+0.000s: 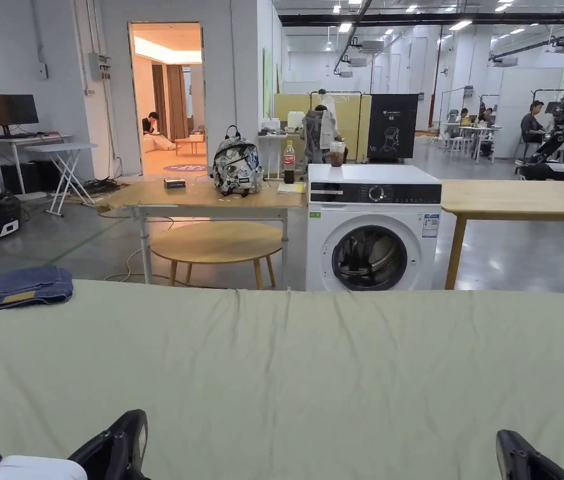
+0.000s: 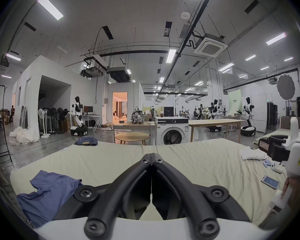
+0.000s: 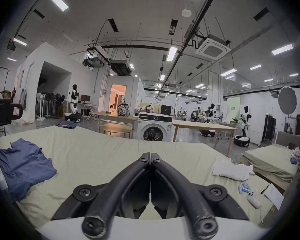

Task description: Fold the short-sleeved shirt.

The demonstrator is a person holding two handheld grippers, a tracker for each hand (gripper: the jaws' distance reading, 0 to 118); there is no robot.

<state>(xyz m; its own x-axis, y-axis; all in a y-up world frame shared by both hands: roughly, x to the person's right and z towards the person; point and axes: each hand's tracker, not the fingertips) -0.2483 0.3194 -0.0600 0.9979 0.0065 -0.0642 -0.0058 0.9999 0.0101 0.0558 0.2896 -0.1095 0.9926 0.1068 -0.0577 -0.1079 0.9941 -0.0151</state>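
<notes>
A crumpled blue short-sleeved shirt [image 2: 47, 197] lies on the pale green sheet [image 2: 189, 159] at the lower left of the left gripper view. In the right gripper view the blue shirt [image 3: 24, 165] lies far left. My left gripper [image 2: 151, 155] is shut on nothing, jaws touching, above bare sheet to the right of the shirt. My right gripper [image 3: 150, 155] is likewise shut and holds nothing, over the middle of the sheet. In the head view the left gripper [image 1: 125, 437] and the right gripper [image 1: 521, 453] poke in at the bottom edge.
Folded jeans [image 1: 21, 287] sit at the sheet's far left corner. A white cloth [image 3: 232, 170], a phone [image 2: 269, 181], small blue items [image 3: 243, 189] and paper [image 3: 274, 197] lie at the right. Beyond the bed stand a washing machine [image 1: 371, 234], wooden tables [image 1: 199, 197] and a round stool [image 1: 215, 242].
</notes>
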